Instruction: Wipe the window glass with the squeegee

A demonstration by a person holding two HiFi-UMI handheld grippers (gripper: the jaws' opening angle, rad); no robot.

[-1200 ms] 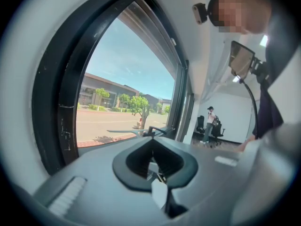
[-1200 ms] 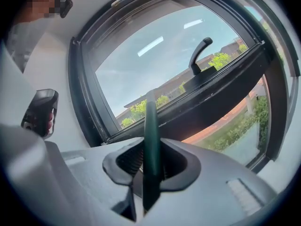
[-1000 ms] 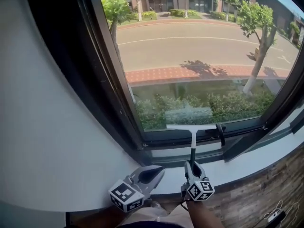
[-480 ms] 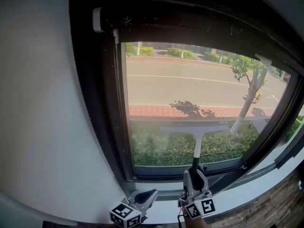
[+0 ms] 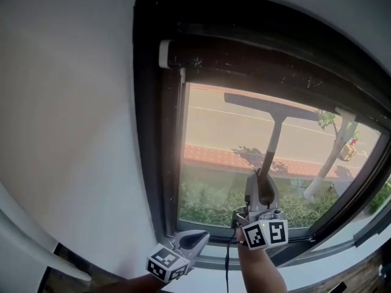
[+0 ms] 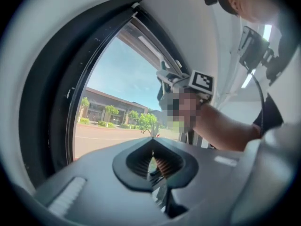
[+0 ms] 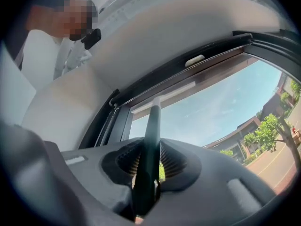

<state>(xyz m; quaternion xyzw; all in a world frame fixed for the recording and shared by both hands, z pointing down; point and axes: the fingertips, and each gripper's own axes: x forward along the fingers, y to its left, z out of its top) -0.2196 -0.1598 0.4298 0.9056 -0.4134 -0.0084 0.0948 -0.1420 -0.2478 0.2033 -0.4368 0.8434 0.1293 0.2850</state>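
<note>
**A:** Squeegee point(image 7: 151, 126) first. Who has it?

**B:** The right gripper point(image 5: 261, 187). Its fingers point(image 7: 126, 163) are clamped on the dark handle point(image 5: 273, 140), one ribbed pad on each side, gripping it low down.

**A:** And from there up?

**B:** The handle rises straight out from between the fingers to the blade point(image 5: 269, 107). The blade lies across the upper part of the glass point(image 5: 214, 163), just below the top of the frame point(image 5: 156, 139). It is tilted, with its left end higher than its right.

**A:** The other one?

**B:** The left gripper point(image 5: 194, 238) hangs lower and to the left, near the bottom corner of the frame, apart from the squeegee. Its fingers point(image 6: 137, 163) are closed tip to tip, with nothing between them.

**A:** What's behind the grippers?

**B:** A bare forearm point(image 5: 261, 272) runs down from the right gripper to the bottom edge of the head view.

**A:** And around the window?

**B:** A pale wall point(image 5: 73, 115) fills the left side, right up to the dark frame. Through the glass there is a hedge point(image 5: 208, 203) at the bottom, a road point(image 5: 220, 118) beyond it, and a tree point(image 5: 333, 148) at the right.
</note>
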